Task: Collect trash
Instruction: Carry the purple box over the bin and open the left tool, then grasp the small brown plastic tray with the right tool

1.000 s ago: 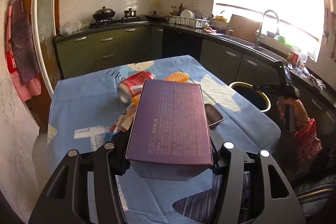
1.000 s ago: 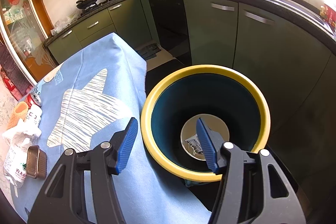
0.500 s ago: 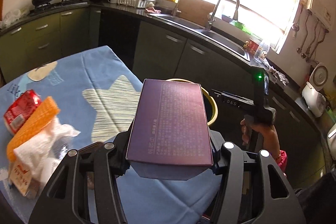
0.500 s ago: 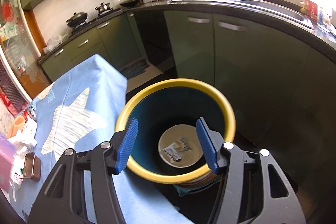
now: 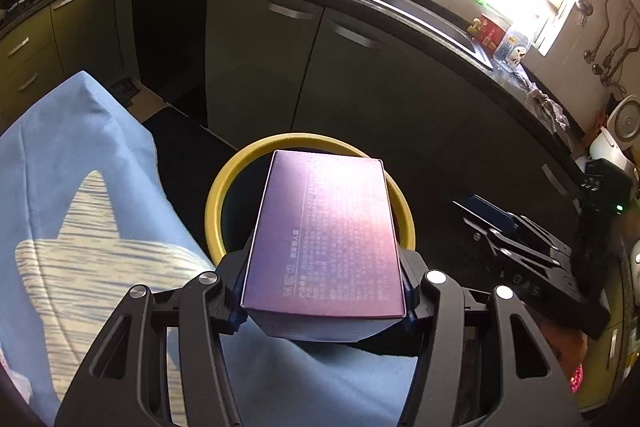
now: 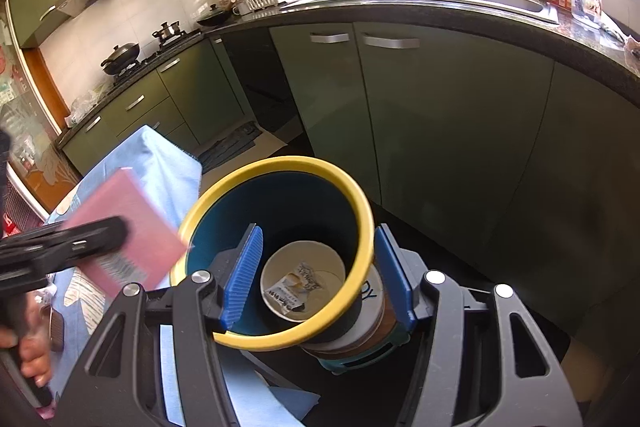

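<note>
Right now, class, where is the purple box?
Left wrist view: the purple box sits clamped in the left gripper, above the yellow-rimmed bin, right of the blue tablecloth.

left tongs [image 5: 324, 291]: clamped, tilted down | right tongs [image 6: 316, 275]: jaws apart, empty, tilted down

— What do the hand-held tools look like?

— Each is a matte black frame with triangular cut-outs in its two arms. The left gripper [image 5: 324, 291] carries four round silver screws across its front linkage, two on each side. The right gripper [image 6: 316, 275] has the same four screws, and its fingers [image 6: 245, 277] are faced with ribbed blue pads.

— Any markings?

— Seen from the left wrist, the right tool's black body bears faint pale letters on its side, too blurred to read, and a small green light glows near its rear. Below its handle, a red patterned sleeve [image 5: 576, 379] shows at the person's wrist.
</note>
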`<state>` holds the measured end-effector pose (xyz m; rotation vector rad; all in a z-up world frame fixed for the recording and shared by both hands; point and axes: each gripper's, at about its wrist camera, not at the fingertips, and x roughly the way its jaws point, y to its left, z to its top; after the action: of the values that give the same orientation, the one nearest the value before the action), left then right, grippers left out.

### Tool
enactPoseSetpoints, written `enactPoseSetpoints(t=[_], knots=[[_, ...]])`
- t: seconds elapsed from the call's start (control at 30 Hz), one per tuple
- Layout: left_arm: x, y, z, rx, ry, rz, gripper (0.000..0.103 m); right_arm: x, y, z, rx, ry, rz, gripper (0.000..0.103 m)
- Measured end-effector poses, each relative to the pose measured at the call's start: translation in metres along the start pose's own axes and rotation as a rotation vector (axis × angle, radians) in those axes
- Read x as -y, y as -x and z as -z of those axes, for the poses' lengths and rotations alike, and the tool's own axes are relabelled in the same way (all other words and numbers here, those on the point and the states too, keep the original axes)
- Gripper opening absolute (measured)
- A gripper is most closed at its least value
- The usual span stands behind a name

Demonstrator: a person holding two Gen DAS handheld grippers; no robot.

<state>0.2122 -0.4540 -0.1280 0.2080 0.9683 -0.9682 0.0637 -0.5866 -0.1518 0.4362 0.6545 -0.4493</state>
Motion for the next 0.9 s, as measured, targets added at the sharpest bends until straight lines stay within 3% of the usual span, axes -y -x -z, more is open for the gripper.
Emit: enactPoseSetpoints(t=[0.17,0.23,0.33,0.47,0.63,0.9], knots=[[0.003,-0.045,-0.018,-0.036,-0.014,-0.045,0.058,0.008,-0.003,-0.003,-0.001,-0.012,0.01,0.056],[0.003,-0.05,-0.021,-0.036,-0.012,-0.057,0.066,0.01,-0.004,-0.004,-0.001,-0.017,0.012,0.056],[-0.001,-0.041,-0.02,-0.014,0.012,-0.038,0.067,0.011,-0.005,-0.004,-0.001,-0.02,0.013,0.056],[-0.004,-0.001,-0.009,0.055,0.023,-0.042,0.068,0.007,-0.006,-0.005,-0.003,-0.011,0.006,0.056],[-0.011,0.068,0.025,0.165,0.027,-0.063,0.077,-0.015,-0.009,0.001,-0.024,0.033,-0.013,0.056],[-0.056,0.175,0.092,0.304,0.142,-0.175,0.083,-0.061,-0.009,0.009,-0.062,0.105,-0.081,0.056]])
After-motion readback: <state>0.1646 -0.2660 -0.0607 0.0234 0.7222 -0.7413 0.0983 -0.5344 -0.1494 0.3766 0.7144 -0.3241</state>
